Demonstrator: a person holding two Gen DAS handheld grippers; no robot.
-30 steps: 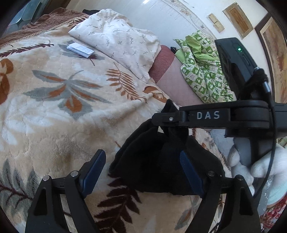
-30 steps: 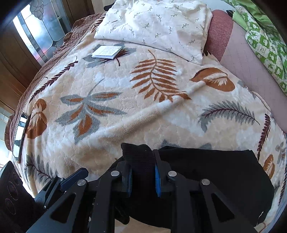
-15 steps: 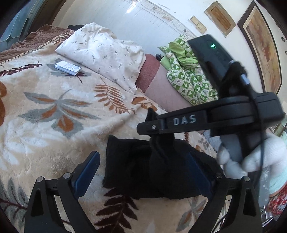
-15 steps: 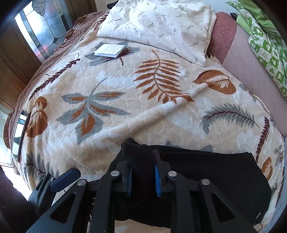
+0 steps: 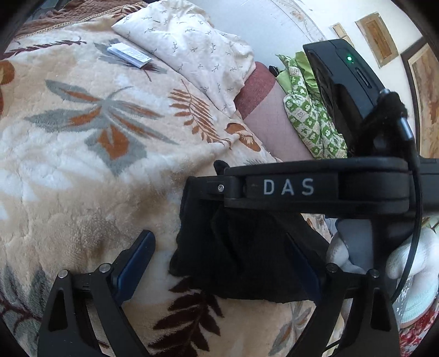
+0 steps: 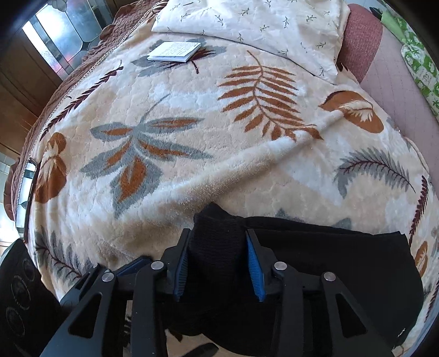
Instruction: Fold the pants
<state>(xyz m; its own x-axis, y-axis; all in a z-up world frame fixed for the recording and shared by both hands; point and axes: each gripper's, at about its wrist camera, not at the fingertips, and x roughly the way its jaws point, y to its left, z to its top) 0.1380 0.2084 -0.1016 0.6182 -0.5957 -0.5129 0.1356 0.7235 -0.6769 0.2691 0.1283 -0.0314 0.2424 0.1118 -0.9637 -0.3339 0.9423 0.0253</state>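
Observation:
The black pants (image 5: 241, 247) lie in a folded bundle on the leaf-patterned blanket (image 5: 82, 164) near the bed's front edge. My left gripper (image 5: 219, 263) is open, its blue pads wide apart on either side of the bundle, holding nothing. My right gripper (image 6: 218, 255) is shut on a bunched fold of the pants (image 6: 329, 269), which sticks up between its blue pads. The right gripper's body (image 5: 301, 186), marked DAS, crosses the left wrist view above the pants.
A white patterned pillow (image 6: 260, 24) and a small booklet (image 6: 175, 50) lie at the far end of the bed. A green patterned cloth (image 5: 310, 115) sits at the right by the wall. A phone (image 6: 26, 192) lies near the bed's left edge.
The right gripper's pads have spread somewhat around the pants fold. The left camera view shifted closer and lower over the bundle; the left gripper stays open.

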